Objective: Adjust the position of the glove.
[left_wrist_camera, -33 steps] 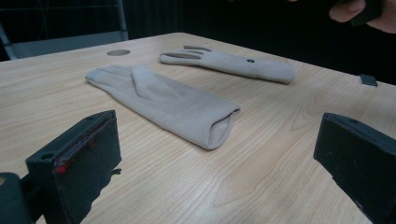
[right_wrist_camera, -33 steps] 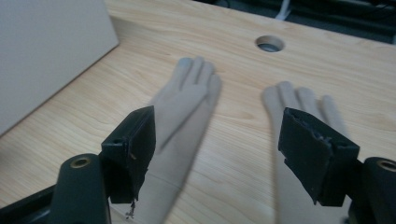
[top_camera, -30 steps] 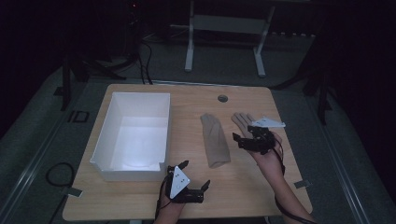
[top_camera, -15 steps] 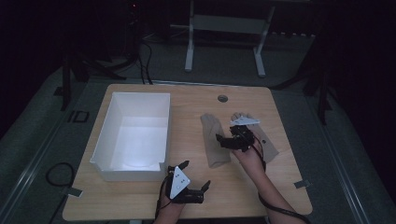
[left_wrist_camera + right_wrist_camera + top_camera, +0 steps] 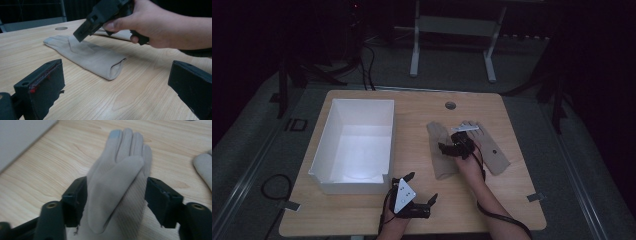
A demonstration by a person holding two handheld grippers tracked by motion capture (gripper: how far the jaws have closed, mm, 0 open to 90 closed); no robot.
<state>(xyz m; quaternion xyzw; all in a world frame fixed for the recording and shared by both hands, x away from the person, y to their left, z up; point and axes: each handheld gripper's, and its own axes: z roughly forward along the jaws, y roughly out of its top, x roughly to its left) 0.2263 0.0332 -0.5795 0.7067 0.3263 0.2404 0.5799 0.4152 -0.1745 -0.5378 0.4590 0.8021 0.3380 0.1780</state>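
On a wooden worktop (image 5: 412,210), the right hand-held gripper (image 5: 448,148) comes down over a beige glove (image 5: 441,150), its jaws astride the palm and thumb and just now closing, though the right gripper view shows a gap between the right-hand jaw and the cloth, so the grip does not yet look made. That glove (image 5: 120,177) lies flat with its fingers pointing away from the person, one fingertip marked by a pale blue patch, and its open cuff (image 5: 116,70) faces the near edge. A second glove (image 5: 492,150) lies just beside it on the person's right, partly under the wrist and untouched. The left hand-held gripper (image 5: 422,187) waits near the front edge of the worktop with its jaws spread wide and nothing between them, well apart from both gloves; from its own view the right hand (image 5: 150,25) and the tool it carries hang over the first glove. A white box (image 5: 354,145) stands open and empty at the left of the worktop, with a small round grommet hole (image 5: 450,105) near the far edge. Judged from this layout, the job is at its very start: both gloves are on the wood, none is in the box, and the first pick-up is only now being attempted. Closing on the cloth, lifting it and dealing with the second glove all appear to remain.
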